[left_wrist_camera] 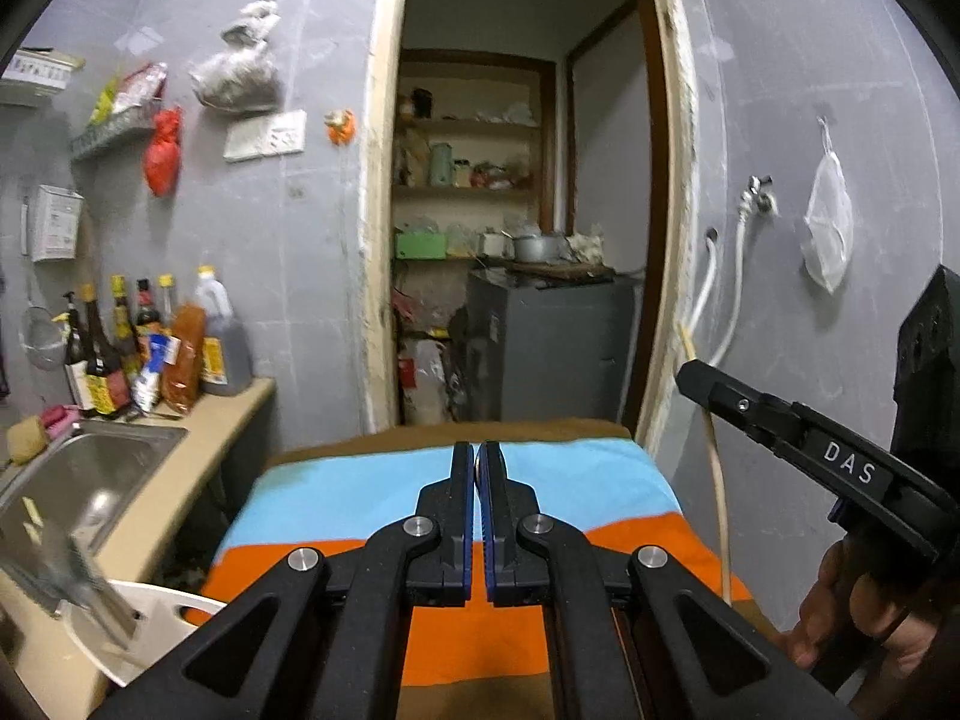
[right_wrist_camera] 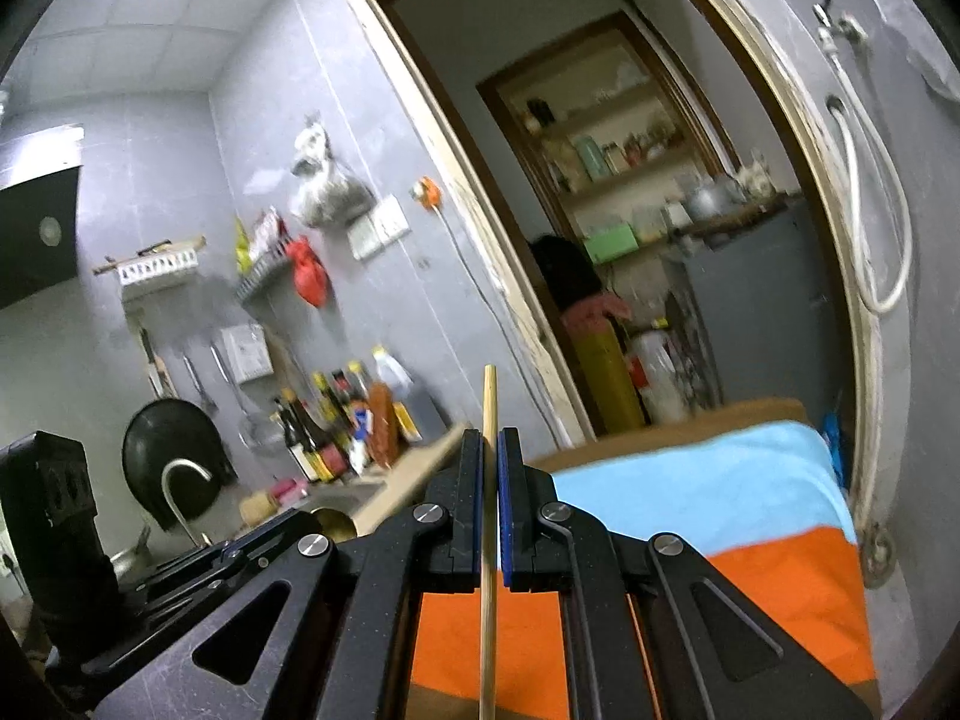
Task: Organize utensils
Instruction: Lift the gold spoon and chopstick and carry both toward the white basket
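Observation:
My right gripper (right_wrist_camera: 490,438) is shut on a pale wooden chopstick (right_wrist_camera: 488,612), which stands upright between the pads, sticking out above and below them. The left wrist view shows the same gripper (left_wrist_camera: 690,373) at the right with the chopstick (left_wrist_camera: 717,474) hanging below it, and a person's hand (left_wrist_camera: 840,612) on the handle. My left gripper (left_wrist_camera: 478,462) is shut, held over a cloth of blue and orange bands (left_wrist_camera: 570,492). A thin grey sliver shows between its tips; what it is I cannot tell. It appears again low on the left (right_wrist_camera: 282,531).
A steel sink (left_wrist_camera: 90,468) is set in a beige counter (left_wrist_camera: 198,450) on the left, with sauce bottles (left_wrist_camera: 150,348) behind it. A blurred metal thing (left_wrist_camera: 78,582) and a white board (left_wrist_camera: 162,606) lie near the lower left. An open doorway (left_wrist_camera: 516,240) leads to a pantry with shelves.

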`<action>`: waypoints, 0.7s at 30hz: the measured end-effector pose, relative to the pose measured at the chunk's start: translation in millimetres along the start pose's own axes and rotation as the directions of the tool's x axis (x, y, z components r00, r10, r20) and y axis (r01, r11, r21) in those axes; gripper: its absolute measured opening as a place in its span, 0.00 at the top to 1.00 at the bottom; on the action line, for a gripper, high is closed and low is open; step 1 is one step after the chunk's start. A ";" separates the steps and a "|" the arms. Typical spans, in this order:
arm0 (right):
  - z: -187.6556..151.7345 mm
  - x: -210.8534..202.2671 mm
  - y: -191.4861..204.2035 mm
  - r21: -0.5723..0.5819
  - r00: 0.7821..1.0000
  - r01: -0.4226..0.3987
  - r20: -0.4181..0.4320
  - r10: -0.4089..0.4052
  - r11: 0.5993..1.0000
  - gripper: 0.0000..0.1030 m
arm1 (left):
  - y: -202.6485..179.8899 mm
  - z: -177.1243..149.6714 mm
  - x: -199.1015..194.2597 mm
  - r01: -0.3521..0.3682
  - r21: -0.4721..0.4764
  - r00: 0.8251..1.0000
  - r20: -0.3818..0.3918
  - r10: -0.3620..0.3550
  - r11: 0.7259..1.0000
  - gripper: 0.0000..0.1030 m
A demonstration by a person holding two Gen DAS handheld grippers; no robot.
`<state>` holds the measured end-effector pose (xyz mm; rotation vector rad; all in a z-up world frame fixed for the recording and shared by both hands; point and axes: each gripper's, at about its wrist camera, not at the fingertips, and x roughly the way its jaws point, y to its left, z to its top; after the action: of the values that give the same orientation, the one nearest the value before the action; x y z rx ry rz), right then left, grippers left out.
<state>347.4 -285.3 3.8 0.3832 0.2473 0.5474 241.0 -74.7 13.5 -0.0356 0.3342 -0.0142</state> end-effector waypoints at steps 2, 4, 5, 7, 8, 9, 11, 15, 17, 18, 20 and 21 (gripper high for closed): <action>4.1 -0.7 17.1 -0.017 1.000 -0.011 0.027 0.011 1.000 0.96 | 12.7 9.3 -11.3 -0.015 -0.015 1.000 0.018 0.016 1.000 0.97; 8.4 0.0 34.6 -0.030 0.998 -0.027 0.057 0.029 0.999 0.96 | 23.7 17.0 -21.1 -0.027 -0.023 0.999 0.036 0.028 0.999 0.97; 11.1 1.1 43.3 -0.036 0.997 -0.035 0.071 0.038 0.999 0.96 | 30.5 21.9 -26.6 -0.036 -0.024 0.998 0.048 0.037 0.999 0.97; 16.2 3.1 60.9 -0.044 0.994 -0.054 0.096 0.058 0.998 0.96 | 41.8 30.3 -35.0 -0.058 -0.021 0.996 0.069 0.059 0.998 0.97; 18.5 4.6 69.5 -0.042 0.992 -0.067 0.108 0.071 0.997 0.96 | 47.2 33.2 -38.8 -0.066 -0.021 0.995 0.077 0.067 0.998 0.97; 19.7 5.0 75.7 -0.037 0.990 -0.078 0.115 0.082 0.996 0.96 | 56.1 37.8 -44.4 -0.077 -0.022 0.993 0.089 0.079 0.997 0.97; 23.0 10.6 91.2 -0.014 0.985 -0.105 0.134 0.106 0.994 0.96 | 74.3 45.0 -53.1 -0.096 -0.034 0.990 0.101 0.099 0.995 0.97; 18.0 23.2 121.0 0.018 0.977 -0.137 0.165 0.132 0.990 0.96 | 112.5 53.8 -67.6 -0.136 -0.055 0.982 0.122 0.141 0.989 0.97; 9.8 31.4 134.4 0.022 0.976 -0.138 0.170 0.133 0.990 0.96 | 133.6 55.0 -73.0 -0.167 -0.063 0.976 0.131 0.174 0.984 0.97; 4.9 33.3 138.1 0.023 0.976 -0.138 0.174 0.132 0.990 0.96 | 140.6 54.2 -74.3 -0.179 -0.064 0.974 0.133 0.186 0.982 0.97; -4.3 38.8 149.7 0.022 0.975 -0.133 0.181 0.127 0.991 0.96 | 160.7 52.8 -76.3 -0.212 -0.070 0.967 0.133 0.219 0.975 0.97; -8.2 41.0 152.6 0.022 0.976 -0.129 0.181 0.123 0.991 0.96 | 166.3 51.8 -76.8 -0.220 -0.074 0.965 0.131 0.228 0.973 0.97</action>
<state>308.9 -140.5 54.9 0.4802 0.0586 0.6301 186.7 94.7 81.3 -0.0562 0.1977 0.2221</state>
